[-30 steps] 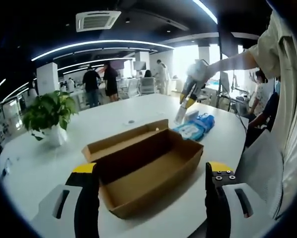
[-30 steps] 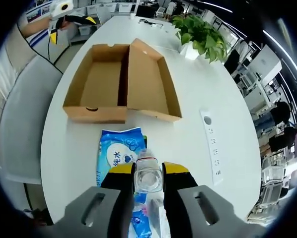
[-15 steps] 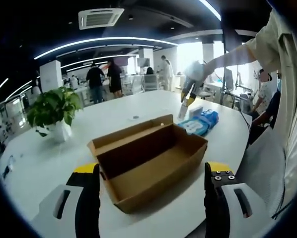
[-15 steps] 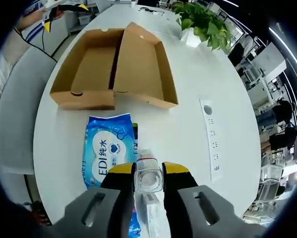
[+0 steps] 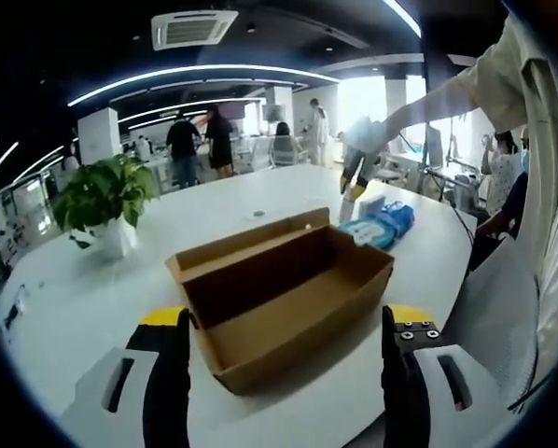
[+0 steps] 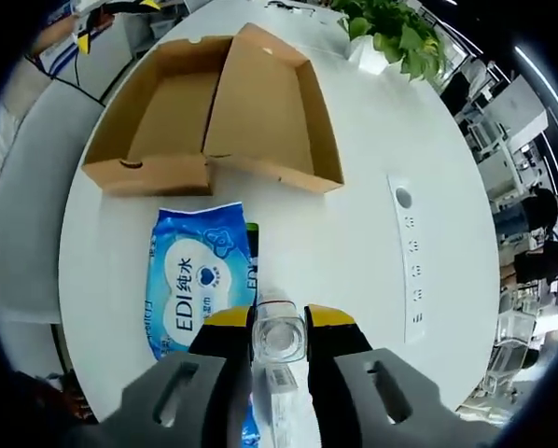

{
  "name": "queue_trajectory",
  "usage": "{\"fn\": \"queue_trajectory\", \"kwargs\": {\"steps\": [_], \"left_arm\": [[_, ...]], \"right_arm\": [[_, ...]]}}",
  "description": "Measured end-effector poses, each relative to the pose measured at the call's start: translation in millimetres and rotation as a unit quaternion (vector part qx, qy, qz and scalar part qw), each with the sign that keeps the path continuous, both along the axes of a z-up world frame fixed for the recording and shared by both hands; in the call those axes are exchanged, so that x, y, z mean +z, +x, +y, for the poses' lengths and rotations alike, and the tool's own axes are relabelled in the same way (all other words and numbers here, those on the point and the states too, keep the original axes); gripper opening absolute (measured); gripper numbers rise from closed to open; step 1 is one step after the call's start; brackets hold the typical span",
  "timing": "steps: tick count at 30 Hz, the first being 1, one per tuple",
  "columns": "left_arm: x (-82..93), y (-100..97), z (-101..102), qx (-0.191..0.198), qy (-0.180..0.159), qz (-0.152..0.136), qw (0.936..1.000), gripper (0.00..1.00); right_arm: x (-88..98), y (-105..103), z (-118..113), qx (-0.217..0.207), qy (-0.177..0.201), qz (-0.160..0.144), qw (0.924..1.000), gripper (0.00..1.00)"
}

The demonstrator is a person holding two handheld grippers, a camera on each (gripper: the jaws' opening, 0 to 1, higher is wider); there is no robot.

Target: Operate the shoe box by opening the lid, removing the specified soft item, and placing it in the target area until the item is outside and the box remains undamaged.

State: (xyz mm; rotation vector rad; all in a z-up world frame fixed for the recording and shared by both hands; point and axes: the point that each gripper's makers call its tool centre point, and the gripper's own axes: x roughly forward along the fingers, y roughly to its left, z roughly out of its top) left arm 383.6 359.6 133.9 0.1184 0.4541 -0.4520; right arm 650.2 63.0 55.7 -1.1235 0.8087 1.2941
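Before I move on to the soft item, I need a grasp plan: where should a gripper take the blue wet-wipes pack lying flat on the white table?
Grip the blue wet-wipes pack across its narrow width near the end facing the open brown cardboard box, coming from above. It lies flat, and the right gripper, holding a clear plastic bottle, hangs over its other end.

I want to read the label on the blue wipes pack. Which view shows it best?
The right gripper view: the blue wipes pack lies flat below the camera, printed face up. The left gripper view shows it small and far, beyond the box.
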Motion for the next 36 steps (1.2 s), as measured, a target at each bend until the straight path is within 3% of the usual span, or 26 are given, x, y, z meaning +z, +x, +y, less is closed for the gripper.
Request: {"fn": "queue_trajectory", "kwargs": {"steps": [19, 36], "left_arm": [[-12.4, 1.7, 3.3, 0.007, -0.002, 0.013, 0.9999, 0.84], [-18.9, 7.7, 14.3, 0.033, 0.004, 0.026, 0.9991, 0.79]], "right_arm": [[-8.1, 1.2, 3.0, -0.009, -0.001, 0.015, 0.9998, 0.18], [-4.8, 12.3, 3.2, -0.02, 0.009, -0.002, 0.9998, 0.23]]}}
